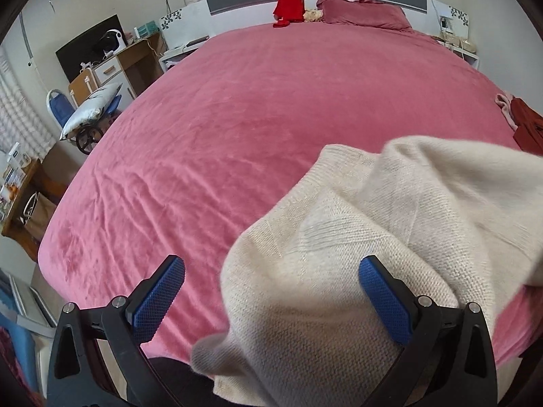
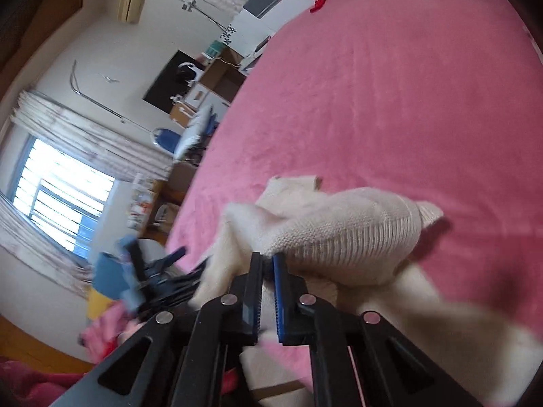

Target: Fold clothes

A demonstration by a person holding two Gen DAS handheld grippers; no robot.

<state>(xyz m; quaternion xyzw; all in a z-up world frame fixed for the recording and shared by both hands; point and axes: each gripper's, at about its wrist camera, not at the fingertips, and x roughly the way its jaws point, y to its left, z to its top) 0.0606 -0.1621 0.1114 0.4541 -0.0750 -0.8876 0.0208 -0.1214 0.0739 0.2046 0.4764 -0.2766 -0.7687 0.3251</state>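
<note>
A cream knitted sweater point(image 1: 356, 237) lies bunched at the near right part of the pink bed point(image 1: 254, 118). My left gripper point(image 1: 271, 264) is open, its blue pads point(image 1: 159, 298) wide apart, with the sweater's near edge draped between them and over the right finger. In the right wrist view my right gripper point(image 2: 268, 257) is shut on a ribbed edge of the sweater point(image 2: 346, 234) and holds it lifted above the bed point(image 2: 390, 84). The left gripper point(image 2: 152, 268) shows blurred at the left of that view.
Red clothes point(image 1: 288, 0) and a pillow point(image 1: 363, 12) lie by the headboard. More red and pink clothes point(image 1: 522, 118) sit at the bed's right edge. A desk point(image 1: 132, 57), a chair with a cushion point(image 1: 85, 112) and shelves stand left of the bed.
</note>
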